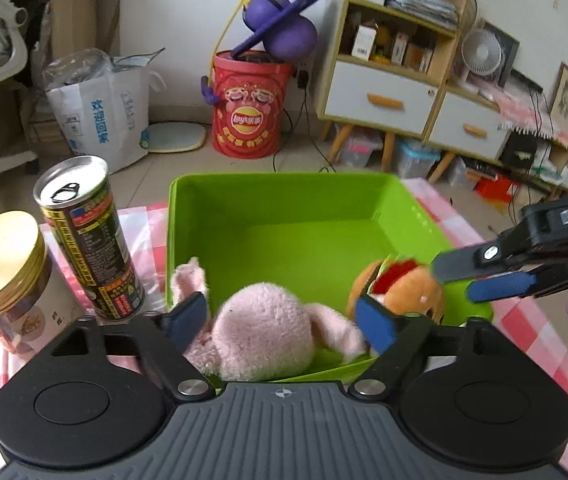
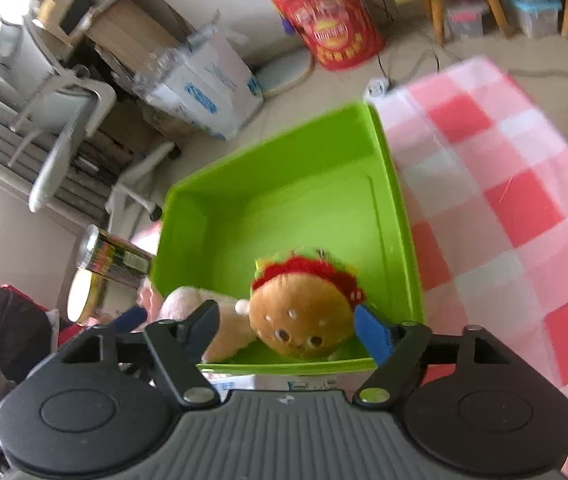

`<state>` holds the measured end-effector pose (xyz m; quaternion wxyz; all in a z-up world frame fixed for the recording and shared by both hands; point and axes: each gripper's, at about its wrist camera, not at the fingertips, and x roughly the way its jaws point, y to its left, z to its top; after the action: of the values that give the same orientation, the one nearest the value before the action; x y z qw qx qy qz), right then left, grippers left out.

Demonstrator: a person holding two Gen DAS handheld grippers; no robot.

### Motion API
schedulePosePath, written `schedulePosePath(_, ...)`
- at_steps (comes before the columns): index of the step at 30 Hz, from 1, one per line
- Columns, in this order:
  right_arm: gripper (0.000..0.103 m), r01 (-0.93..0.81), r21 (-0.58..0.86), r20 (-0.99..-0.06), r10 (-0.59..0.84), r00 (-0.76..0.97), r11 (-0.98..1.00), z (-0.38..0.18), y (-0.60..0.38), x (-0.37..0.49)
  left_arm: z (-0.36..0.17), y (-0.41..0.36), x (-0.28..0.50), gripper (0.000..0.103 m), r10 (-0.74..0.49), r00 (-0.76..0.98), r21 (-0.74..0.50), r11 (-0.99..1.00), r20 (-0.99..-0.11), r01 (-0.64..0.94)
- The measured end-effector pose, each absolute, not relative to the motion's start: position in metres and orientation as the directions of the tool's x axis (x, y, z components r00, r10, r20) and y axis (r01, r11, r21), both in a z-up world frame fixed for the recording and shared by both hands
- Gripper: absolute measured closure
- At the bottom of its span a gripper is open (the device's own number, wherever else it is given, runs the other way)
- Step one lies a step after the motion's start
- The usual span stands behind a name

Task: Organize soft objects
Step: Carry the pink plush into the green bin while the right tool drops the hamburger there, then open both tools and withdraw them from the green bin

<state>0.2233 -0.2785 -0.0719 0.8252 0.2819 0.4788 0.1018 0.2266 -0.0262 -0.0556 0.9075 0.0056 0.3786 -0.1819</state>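
Observation:
A green plastic bin (image 1: 284, 196) stands on a pink checked cloth. A pink plush rabbit (image 1: 263, 328) lies at the bin's near edge, between the spread fingers of my left gripper (image 1: 279, 322), which is open around it. A hamburger plush (image 1: 400, 284) lies in the bin's near right corner. In the right wrist view the hamburger plush (image 2: 304, 312) sits between the wide fingers of my right gripper (image 2: 288, 330), which is open; the rabbit (image 2: 211, 320) lies to its left. The right gripper (image 1: 468, 276) also shows in the left wrist view, beside the hamburger.
A tall drink can (image 1: 87, 236) and a gold-lidded jar (image 1: 3, 264) stand left of the bin on the cloth (image 2: 504, 200). Beyond the table are a red Lay's bucket (image 1: 243, 104), a white bag (image 1: 103, 112) and a shelf unit (image 1: 396, 64).

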Motion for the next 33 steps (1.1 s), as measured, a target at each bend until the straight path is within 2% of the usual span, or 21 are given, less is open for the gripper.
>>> schedulePosePath(2, 0.037, 0.109, 0.548, -0.728, 0.408, 0.551, 0.829, -0.062, -0.283, 0.216, -0.051, -0.024, 0.222, 0.021, -0.321, 0.655, -0.132, 0.938, -0.684, 0.321)
schedulePosePath(12, 0.028, 0.074, 0.536, -0.690, 0.385, 0.613, 0.841, -0.023, -0.283, 0.153, -0.018, -0.005, 0.169, 0.006, -0.304, 0.681, -0.156, 0.950, -0.666, 0.271)
schedulePosePath(22, 0.023, 0.002, 0.518, -0.650, 0.392, 0.651, 0.855, 0.004, -0.257, 0.086, 0.001, 0.021, 0.102, 0.005, -0.234, 0.703, -0.112, 0.970, -0.671, 0.216)
schedulePosePath(33, 0.022, -0.058, 0.488, -0.660, 0.411, 0.628, 0.871, -0.020, -0.218, 0.043, -0.031, 0.054, 0.052, 0.005, -0.163, 0.660, -0.096, 0.986, -0.734, 0.136)
